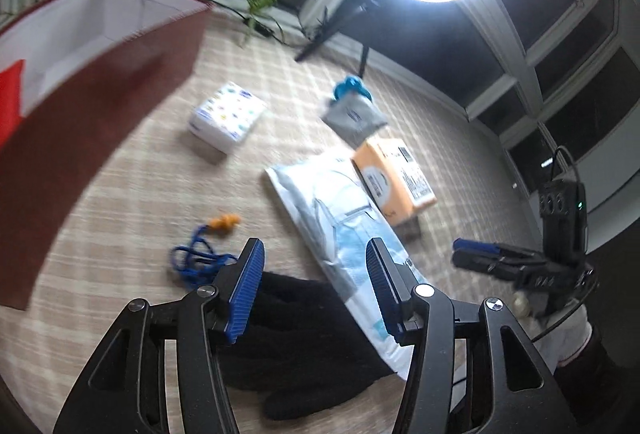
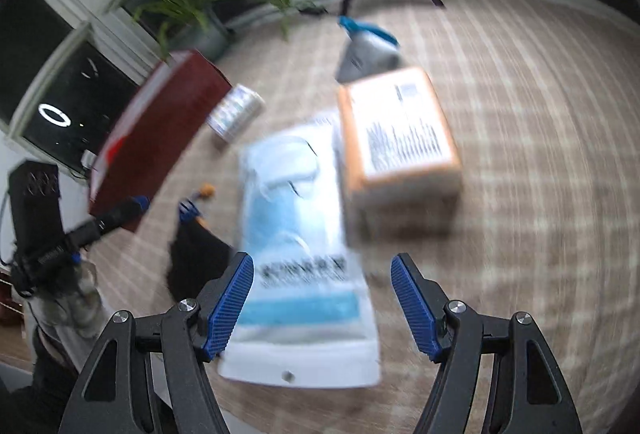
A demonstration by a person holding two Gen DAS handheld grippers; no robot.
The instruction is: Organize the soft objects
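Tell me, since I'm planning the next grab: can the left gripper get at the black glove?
Probably yes: the left gripper is open, the black glove lies right below its fingers, nothing covering it.

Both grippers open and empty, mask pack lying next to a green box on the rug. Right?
Not quite: the box beside the mask pack is orange, not green, as the right wrist view shows. The left gripper and right gripper are both open and empty.

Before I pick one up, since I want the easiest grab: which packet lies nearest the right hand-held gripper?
The long white-and-blue face mask packet, its near end lying between the open right hand-held gripper fingers. The orange packet and patterned tissue pack lie farther off.
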